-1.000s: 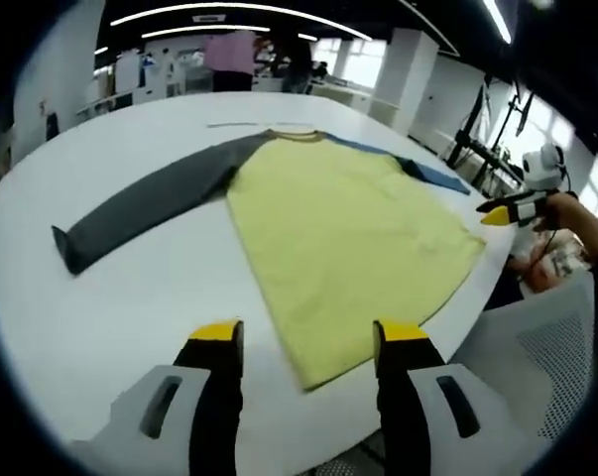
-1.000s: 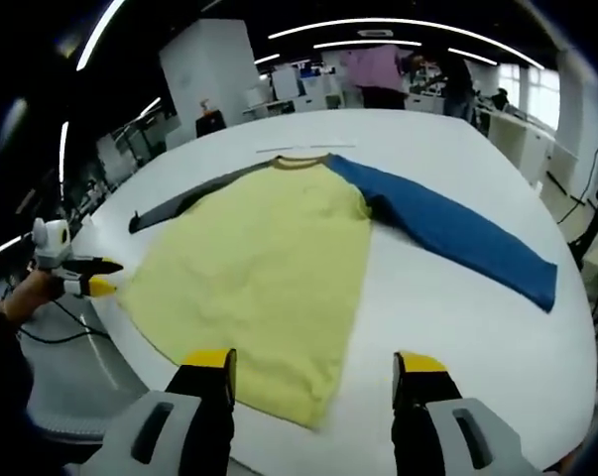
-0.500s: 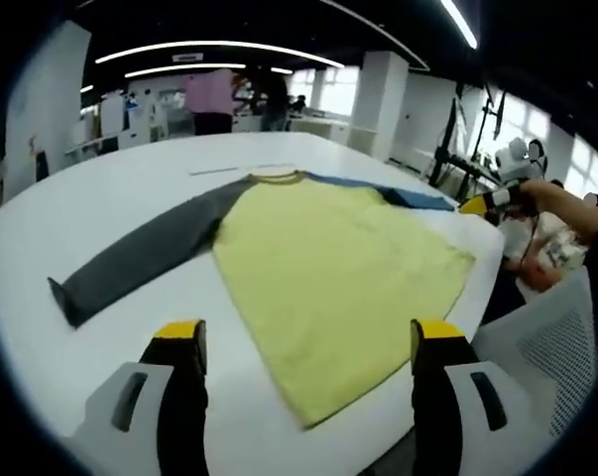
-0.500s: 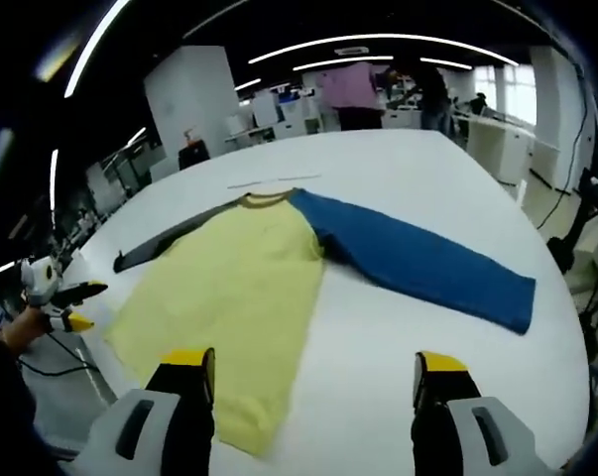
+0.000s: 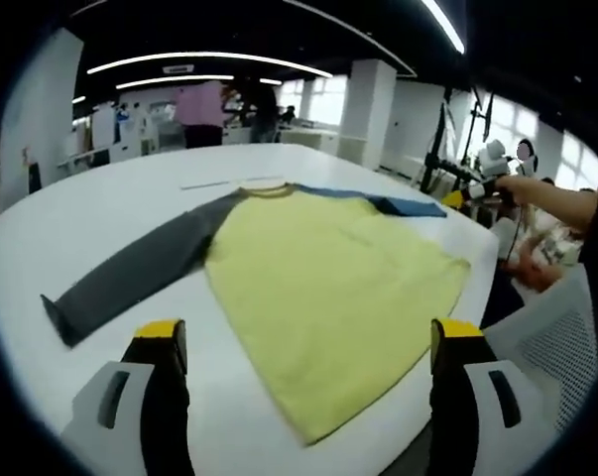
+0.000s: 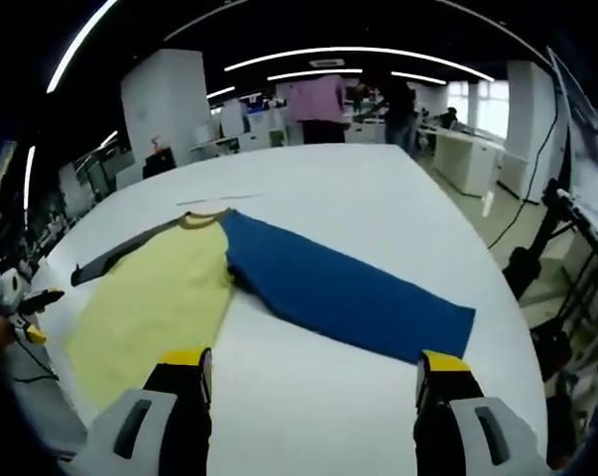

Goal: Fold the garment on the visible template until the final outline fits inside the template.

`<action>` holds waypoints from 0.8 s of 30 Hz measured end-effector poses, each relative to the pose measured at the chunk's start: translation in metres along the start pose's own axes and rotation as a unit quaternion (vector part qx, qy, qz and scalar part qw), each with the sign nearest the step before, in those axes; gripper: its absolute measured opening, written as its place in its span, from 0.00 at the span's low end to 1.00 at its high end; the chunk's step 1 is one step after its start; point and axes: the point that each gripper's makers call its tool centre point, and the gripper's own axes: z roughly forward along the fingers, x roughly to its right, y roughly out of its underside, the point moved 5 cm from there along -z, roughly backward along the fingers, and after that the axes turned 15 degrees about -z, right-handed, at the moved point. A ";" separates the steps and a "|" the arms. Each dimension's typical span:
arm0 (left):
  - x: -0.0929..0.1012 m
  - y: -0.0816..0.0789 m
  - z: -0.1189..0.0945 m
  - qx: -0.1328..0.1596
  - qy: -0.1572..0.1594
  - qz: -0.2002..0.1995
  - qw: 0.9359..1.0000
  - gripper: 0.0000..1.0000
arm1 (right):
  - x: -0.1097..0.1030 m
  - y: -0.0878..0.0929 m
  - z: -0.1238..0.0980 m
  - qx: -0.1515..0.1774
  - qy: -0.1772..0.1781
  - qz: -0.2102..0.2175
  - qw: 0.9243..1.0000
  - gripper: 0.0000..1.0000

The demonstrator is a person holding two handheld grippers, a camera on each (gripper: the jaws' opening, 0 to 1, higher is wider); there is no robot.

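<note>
1. your left gripper [image 5: 308,342] hangs over the near tabletop [image 5: 100,228] edge, fingers spread wide, gripping nothing.
2. your right gripper [image 6: 313,372] hangs likewise, fingers released above bare white surface.
3. the garment [image 5: 328,268] lies flat on the tabletop: yellow body, grey sleeve [image 5: 130,273] stretched one way, blue sleeve [image 6: 348,293] the other.

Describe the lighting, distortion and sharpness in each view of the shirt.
Left gripper view: fisheye curves the table edge; ceiling strip lights, soft shadowless light on the shirt, slightly blurred. Right gripper view: same bending, bright windows at right, shirt fairly sharp.
</note>
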 end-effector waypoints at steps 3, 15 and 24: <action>-0.001 -0.002 0.000 0.003 0.002 0.004 1.000 0.99 | 0.015 0.005 0.005 0.001 0.017 0.018 1.000 0.78; -0.005 -0.004 0.001 0.007 0.001 0.013 1.000 0.99 | 0.065 0.028 0.017 -0.019 0.089 0.058 0.994 0.50; -0.004 -0.003 0.002 0.001 -0.006 0.016 1.000 0.99 | 0.080 0.044 0.020 -0.051 0.116 0.088 0.988 0.27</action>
